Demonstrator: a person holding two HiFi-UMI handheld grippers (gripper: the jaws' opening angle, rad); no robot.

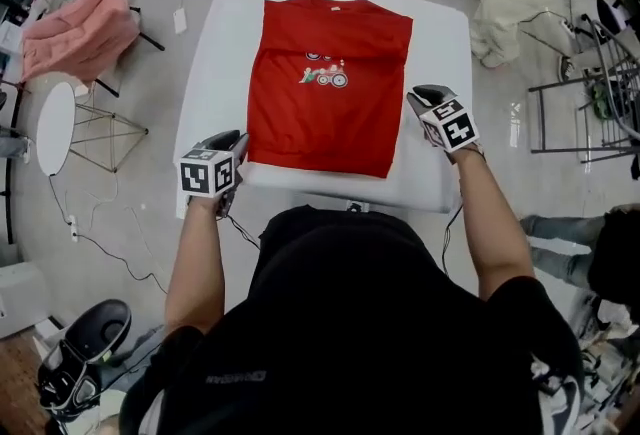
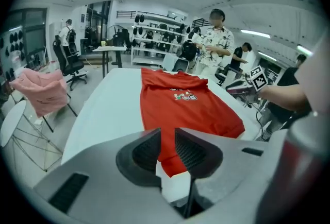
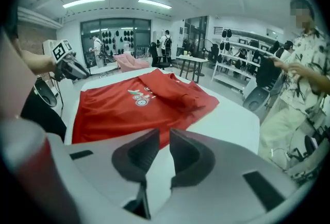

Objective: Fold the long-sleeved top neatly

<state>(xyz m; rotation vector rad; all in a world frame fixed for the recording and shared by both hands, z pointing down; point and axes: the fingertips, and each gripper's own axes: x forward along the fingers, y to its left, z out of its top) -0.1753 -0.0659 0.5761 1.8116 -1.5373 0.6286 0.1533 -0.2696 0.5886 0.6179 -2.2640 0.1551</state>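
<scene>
Sleeves seemingly folded in already, the red top [image 1: 330, 83] lay flat on the table [image 1: 225, 43], hem toward its near edge; the left gripper [image 2: 167, 148] and right gripper [image 3: 164, 151] flanked the hem, jaws narrowly apart and empty, so each next needed to pinch a hem corner for the lengthwise fold

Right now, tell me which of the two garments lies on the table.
The red top, laid out on the white table; the pink garment hangs off to the side, not on the table.

Left gripper [image 1: 232, 138] and right gripper [image 1: 428, 95] held forward, tilted down, jaws slightly apart, empty
</scene>
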